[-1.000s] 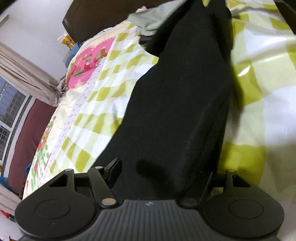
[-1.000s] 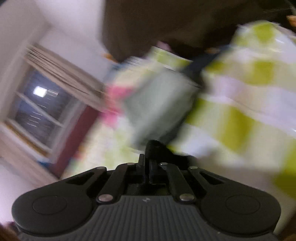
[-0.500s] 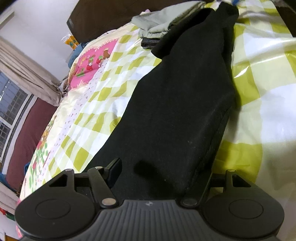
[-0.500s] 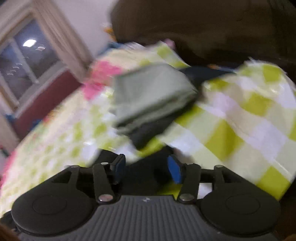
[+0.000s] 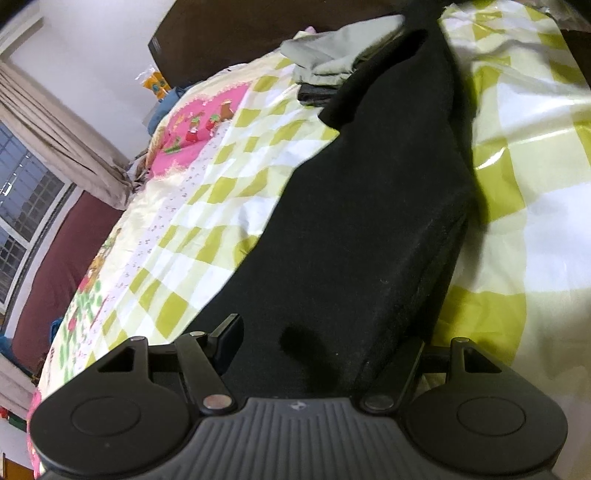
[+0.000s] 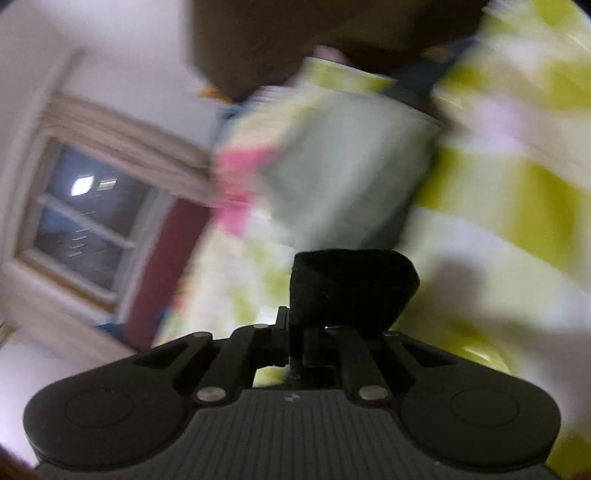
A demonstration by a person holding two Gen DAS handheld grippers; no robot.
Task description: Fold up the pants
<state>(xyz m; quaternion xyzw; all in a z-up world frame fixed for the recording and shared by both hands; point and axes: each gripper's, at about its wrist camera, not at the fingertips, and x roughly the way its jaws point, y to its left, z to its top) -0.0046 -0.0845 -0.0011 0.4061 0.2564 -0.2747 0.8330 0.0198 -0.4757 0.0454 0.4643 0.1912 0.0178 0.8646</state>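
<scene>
I have both grippers over the bed (image 5: 524,206), its green-and-white check cover filling most of each view. My left gripper (image 5: 325,343) tilts down toward the near end of the pants (image 5: 369,221), its jaws standing wide apart; the black cloth lies between and just ahead of them, and I cannot tell whether the right finger, half hidden by the cloth's edge, touches it, while the left finger (image 5: 229,338) shows clear beside the fabric. The pants run as one long dark strip from the near edge away toward the far side of the bed, narrowing as they go. My right gripper (image 6: 314,332) points nearer to level, and its view is blurred; its jaws have just been closing and now sit together, pinched on a fold of the black cloth (image 6: 351,288) that sticks up above the fingertips. At the far end lies a folded grey garment (image 5: 332,59) on top of a darker one, touching the pants' far end. A dark headboard (image 5: 258,33) stands behind it. To the left are a pink patch (image 5: 199,136) on the cover, a curtain (image 5: 59,147) and a window (image 5: 26,206) in a white wall.
</scene>
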